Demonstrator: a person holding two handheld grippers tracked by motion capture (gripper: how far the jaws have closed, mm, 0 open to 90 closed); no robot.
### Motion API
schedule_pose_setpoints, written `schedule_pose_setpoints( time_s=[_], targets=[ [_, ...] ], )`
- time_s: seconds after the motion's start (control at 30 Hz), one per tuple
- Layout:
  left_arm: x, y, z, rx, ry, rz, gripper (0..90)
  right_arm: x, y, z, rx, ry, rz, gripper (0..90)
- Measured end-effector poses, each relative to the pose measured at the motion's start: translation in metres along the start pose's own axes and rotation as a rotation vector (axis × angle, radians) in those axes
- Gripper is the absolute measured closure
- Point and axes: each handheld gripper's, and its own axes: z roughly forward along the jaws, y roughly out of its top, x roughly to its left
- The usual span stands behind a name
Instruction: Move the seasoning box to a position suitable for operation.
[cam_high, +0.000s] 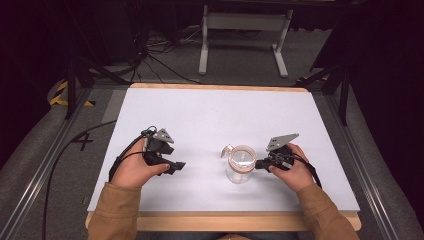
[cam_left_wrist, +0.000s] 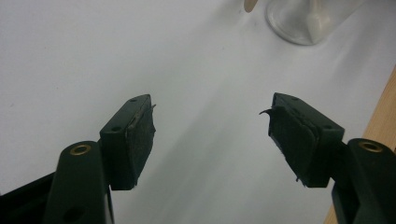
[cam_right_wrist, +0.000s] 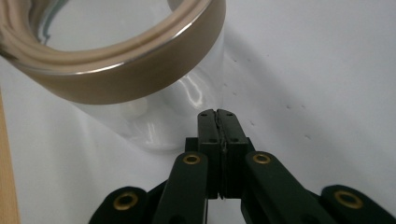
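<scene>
My table has a pale grey top with a light wooden edge showing at its near and far sides. Grey carpet covers the floor around it. Beyond the far edge stands a white metal frame, with black cables trailing at its left. Metal rails flank both sides. The room behind is dark.

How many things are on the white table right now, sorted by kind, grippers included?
Glass jar with tan rim band: 1
Small tan piece beside the jar: 1
Handheld grippers: 2, the left gripper open, the right gripper shut at the jar's side
Total: 4
</scene>
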Motion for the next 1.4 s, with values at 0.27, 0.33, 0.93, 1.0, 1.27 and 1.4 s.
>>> schedule_pose_setpoints(
  time_s=[0.27, 0.33, 0.93, 1.0, 1.27, 1.4],
  targets=[
    [0.000, 0.004, 0.004, 0.005, -0.006, 0.013, 32.1, 0.013, 0.003, 0.003, 0.023, 0.040, -0.029, 90.0],
    [0.000, 0.005, 0.005, 0.008, -0.008, 0.012, 32.4, 0.017, 0.004, 0.003, 0.028, 0.050, -0.037, 90.0],
    [0.006, 0.008, 0.012, -0.040, -0.029, -0.019, 38.9, 0.050, 0.016, 0.024, 0.023, 0.156, -0.110, 90.0],
    [0.007, 0.008, 0.012, -0.048, -0.029, -0.020, 39.5, 0.053, 0.016, 0.026, 0.020, 0.163, -0.111, 90.0],
    [0.009, 0.017, 0.013, -0.067, -0.051, 0.020, 49.7, 0.050, 0.011, 0.019, -0.005, 0.156, -0.093, 90.0],
    [0.008, 0.025, 0.012, -0.138, -0.107, 0.076, 59.8, 0.045, 0.006, 0.008, -0.031, 0.127, -0.073, 90.0]
  ],
)
